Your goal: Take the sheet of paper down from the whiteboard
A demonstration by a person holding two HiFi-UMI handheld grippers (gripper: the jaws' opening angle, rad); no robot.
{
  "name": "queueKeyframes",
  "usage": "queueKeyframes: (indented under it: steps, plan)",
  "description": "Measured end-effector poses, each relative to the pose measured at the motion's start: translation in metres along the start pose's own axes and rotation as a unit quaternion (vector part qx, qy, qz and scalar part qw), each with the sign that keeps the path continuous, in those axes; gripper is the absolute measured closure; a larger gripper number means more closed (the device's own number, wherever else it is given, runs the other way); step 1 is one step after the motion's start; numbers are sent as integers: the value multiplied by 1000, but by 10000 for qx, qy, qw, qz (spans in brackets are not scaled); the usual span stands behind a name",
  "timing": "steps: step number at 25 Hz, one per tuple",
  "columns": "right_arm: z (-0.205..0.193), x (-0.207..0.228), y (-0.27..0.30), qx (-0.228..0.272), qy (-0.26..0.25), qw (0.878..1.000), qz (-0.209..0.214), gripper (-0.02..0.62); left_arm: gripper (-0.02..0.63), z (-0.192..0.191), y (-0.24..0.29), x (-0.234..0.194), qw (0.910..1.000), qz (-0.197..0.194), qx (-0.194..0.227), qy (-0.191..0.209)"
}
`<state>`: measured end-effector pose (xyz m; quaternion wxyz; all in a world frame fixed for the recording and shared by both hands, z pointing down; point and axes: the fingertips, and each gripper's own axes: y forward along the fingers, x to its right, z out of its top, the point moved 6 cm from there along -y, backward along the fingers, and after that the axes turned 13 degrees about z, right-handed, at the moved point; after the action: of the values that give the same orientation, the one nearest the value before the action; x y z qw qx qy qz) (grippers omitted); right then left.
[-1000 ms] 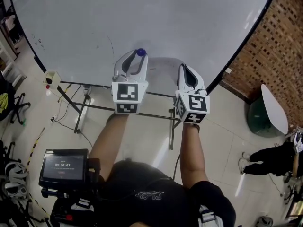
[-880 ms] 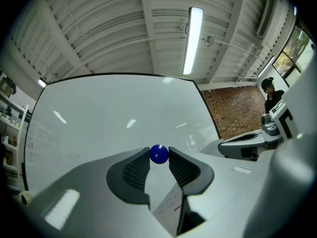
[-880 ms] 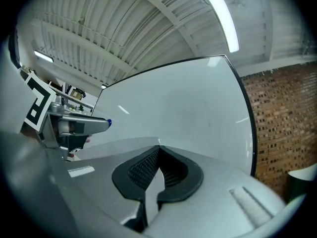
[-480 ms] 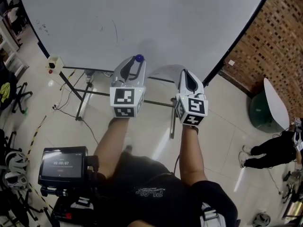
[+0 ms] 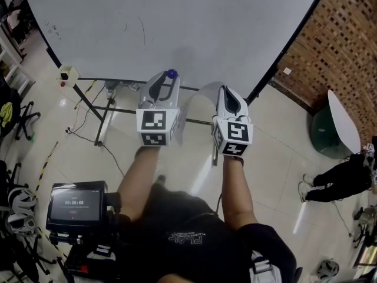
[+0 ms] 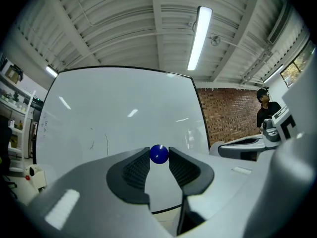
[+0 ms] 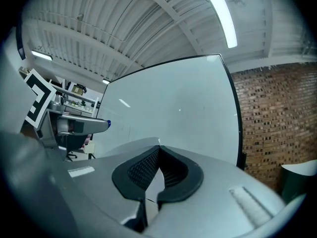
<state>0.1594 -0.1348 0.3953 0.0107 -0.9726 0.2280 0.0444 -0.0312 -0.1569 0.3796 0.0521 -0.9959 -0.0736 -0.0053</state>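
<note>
The whiteboard [image 5: 177, 22] stands ahead of me, bare but for faint pen marks. My left gripper [image 5: 169, 78] is off the board, shut on a small blue ball magnet [image 5: 171, 73]; the left gripper view shows that magnet [image 6: 159, 153] pinched at the fingertips. My right gripper [image 5: 222, 89] is shut on the edge of the white sheet of paper [image 5: 197, 102], which curls down and left between the two grippers, clear of the board. In the right gripper view only a thin strip of the paper [image 7: 154, 185] shows between the closed jaws.
The board's metal stand [image 5: 106, 114] and floor cables lie below the grippers. A brick wall [image 5: 347, 40] runs at the right, with a green bin and white round top [image 5: 336, 128] and a person in black [image 5: 339, 181]. A screen device [image 5: 73, 205] sits lower left.
Both grippers have drawn back from the whiteboard and sunk, the left carrying the blue magnet, the right carrying the paper, which now hangs free of the board.
</note>
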Motion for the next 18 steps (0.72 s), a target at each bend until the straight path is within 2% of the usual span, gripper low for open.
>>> queueKeyframes:
  steps: [4, 11, 18]
  plan:
    - [4, -6, -14, 89, 32, 10000, 31, 584, 485, 2, -13, 7, 10000, -19, 74, -9]
    - [0, -10, -15, 195, 166, 9997, -4, 584, 485, 0, -14, -6, 9999, 104, 114, 35]
    - [4, -10, -8, 210, 74, 9997, 40, 584, 485, -2, -14, -10, 9997, 200, 101, 99]
